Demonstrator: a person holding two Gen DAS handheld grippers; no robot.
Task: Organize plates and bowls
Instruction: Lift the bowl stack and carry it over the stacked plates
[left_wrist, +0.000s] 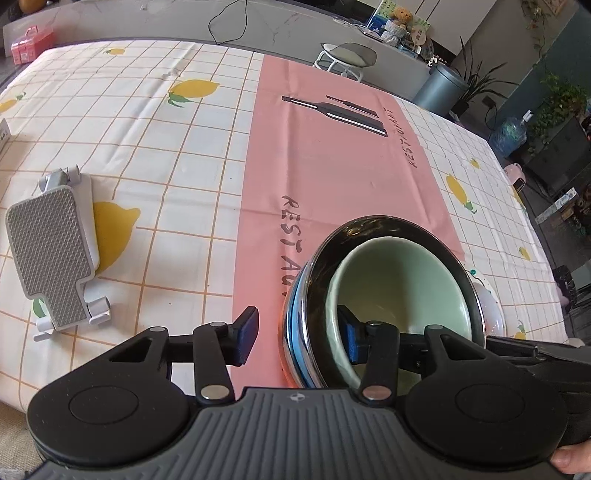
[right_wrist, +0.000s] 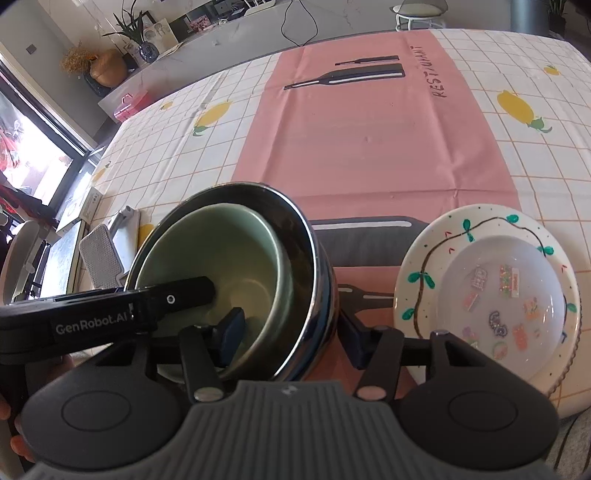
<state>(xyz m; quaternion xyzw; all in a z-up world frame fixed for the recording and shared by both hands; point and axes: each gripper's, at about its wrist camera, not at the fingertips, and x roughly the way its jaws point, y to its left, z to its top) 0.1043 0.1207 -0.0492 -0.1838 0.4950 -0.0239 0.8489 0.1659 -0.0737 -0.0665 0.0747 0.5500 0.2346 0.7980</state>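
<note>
Your left gripper (left_wrist: 299, 338) and your right gripper (right_wrist: 290, 338) each straddle one side of the nested bowls: one finger sits inside the pale green ceramic bowl (right_wrist: 221, 258), the other outside the shiny steel bowl (right_wrist: 303, 236) that holds it. I cannot tell if the pads press yet. The bowls sit tilted on the pink cloth on the surface (right_wrist: 369, 147). If you lift unevenly, the green bowl may slide or clink. The painted white plate (right_wrist: 424, 258) lies just beside, so you could bump it. The grey folding stand (left_wrist: 55, 251) is well apart.
</note>
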